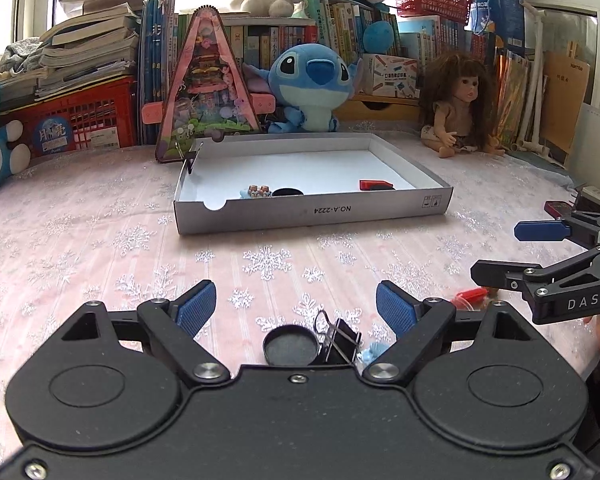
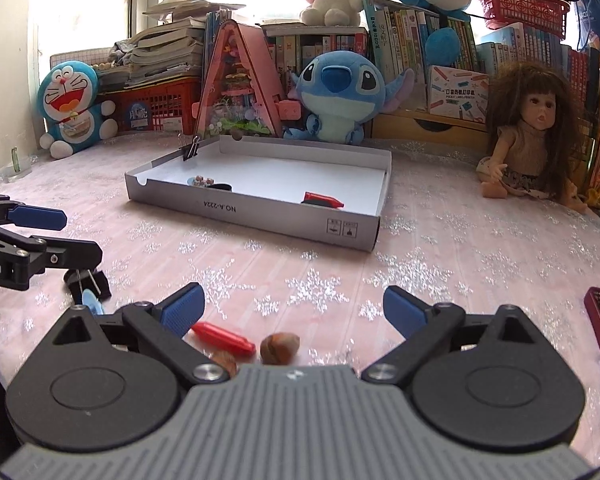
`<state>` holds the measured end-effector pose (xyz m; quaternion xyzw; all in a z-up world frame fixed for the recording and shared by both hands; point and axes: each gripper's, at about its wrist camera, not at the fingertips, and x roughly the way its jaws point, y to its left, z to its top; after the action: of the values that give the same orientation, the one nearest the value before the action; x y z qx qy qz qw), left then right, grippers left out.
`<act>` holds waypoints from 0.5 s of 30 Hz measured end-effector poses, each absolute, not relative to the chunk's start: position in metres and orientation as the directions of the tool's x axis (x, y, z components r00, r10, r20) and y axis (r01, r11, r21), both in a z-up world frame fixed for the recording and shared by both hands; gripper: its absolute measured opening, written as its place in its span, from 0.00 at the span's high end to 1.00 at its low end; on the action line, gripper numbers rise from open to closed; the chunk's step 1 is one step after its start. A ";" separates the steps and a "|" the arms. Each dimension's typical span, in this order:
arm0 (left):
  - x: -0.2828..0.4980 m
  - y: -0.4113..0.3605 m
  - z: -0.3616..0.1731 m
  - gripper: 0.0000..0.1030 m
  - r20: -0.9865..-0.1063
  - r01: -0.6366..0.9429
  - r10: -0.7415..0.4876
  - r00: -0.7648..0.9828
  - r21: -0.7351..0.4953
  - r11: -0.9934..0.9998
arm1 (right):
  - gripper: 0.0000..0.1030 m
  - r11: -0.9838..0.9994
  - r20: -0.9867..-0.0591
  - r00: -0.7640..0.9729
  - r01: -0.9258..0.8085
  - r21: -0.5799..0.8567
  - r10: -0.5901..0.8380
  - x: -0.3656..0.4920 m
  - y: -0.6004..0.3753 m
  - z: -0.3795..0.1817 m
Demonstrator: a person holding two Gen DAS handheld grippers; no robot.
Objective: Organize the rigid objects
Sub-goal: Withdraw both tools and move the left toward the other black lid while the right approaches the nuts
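Left wrist view: left gripper at bottom centre, jaws spread wide, nothing between the blue pads. Just ahead of its body, low centre, lie a black cap, a black binder clip touching it on the right, and a pale blue piece further right. Box, shallow and grey with a white floor, sits mid-frame on the snowflake cloth; inside along its near wall are a beaded item, a black disc and, toward the right, a red item. A second clip grips the box's left wall. Right gripper enters from the right edge, jaws apart, empty. Right wrist view: right gripper at bottom centre, jaws wide and empty, pads touching nothing. Between and just below them lie a red stick and a brown nut; another nut is half hidden by the gripper body. Box is centre frame, well apart from these. Left gripper reaches in from the left edge, above the binder clip and blue piece. Plush toys, doll and books line the top.
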<state>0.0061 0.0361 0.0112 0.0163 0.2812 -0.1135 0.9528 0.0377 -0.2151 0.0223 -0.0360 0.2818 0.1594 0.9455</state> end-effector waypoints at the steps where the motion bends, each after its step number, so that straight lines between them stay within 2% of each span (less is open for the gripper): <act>1: 0.004 0.037 0.010 0.18 -0.539 0.227 -0.207 0.816 -0.030 0.973 | 0.03 0.946 -0.548 0.788 -0.323 0.021 0.281 0.036 -0.216 0.021; 7: -0.003 0.040 0.007 0.30 -0.545 0.227 -0.202 0.814 -0.023 0.974 | 0.07 0.945 -0.558 0.784 -0.328 0.000 0.272 0.027 -0.220 0.017; 15: -0.014 0.048 0.005 0.51 -0.567 0.249 -0.211 0.797 -0.011 0.968 | 0.22 0.936 -0.560 0.783 -0.349 -0.036 0.271 0.019 -0.228 0.018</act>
<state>-0.0136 0.0477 0.0047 0.0323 0.2949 -0.1216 0.9472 0.0187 -0.2276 0.0181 -0.0690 0.2850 0.1645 0.9418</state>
